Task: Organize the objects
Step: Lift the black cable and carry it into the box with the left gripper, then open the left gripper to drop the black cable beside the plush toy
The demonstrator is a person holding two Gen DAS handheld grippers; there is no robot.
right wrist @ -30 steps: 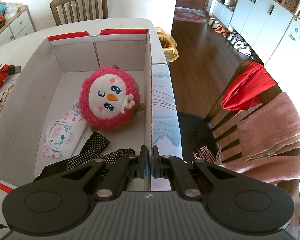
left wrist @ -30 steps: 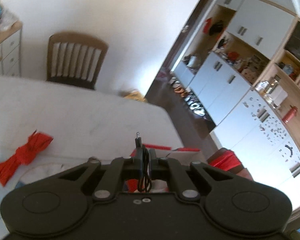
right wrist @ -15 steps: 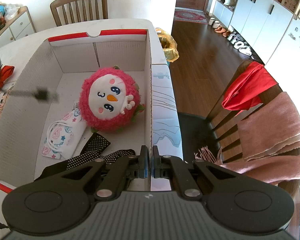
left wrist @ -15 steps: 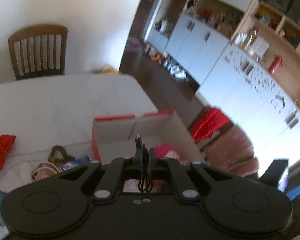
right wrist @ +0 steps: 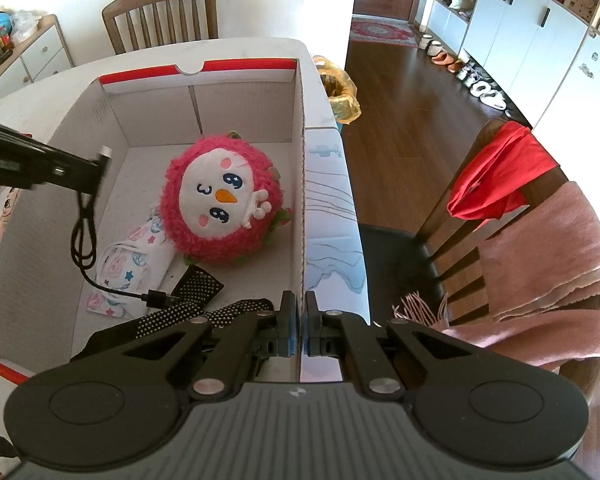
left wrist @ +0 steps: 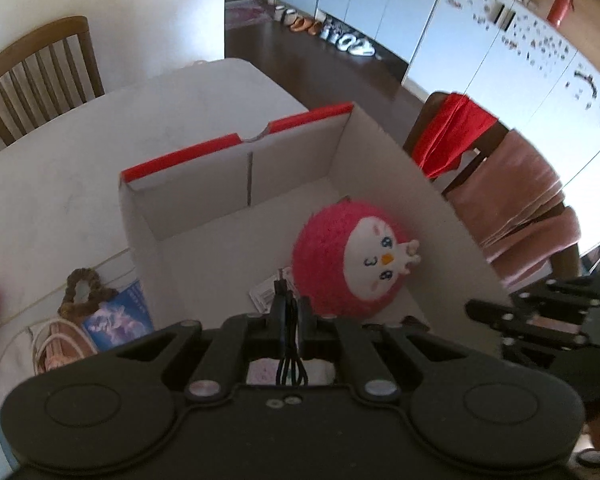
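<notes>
The left gripper (left wrist: 291, 312) is clenched on a black cable (right wrist: 85, 248), holding it over the box (right wrist: 116, 120); the cable's loop dangles beside the plush (right wrist: 224, 204), its plug touching the mask (right wrist: 130, 260). The right gripper (right wrist: 299, 320) pinches the box's wall.

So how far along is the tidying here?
Done: plush toy, face mask and dotted cloth lie in the box. In hand: left gripper dangles a black cable into it. Left: hair scrunchie and booklet on the table.
</notes>
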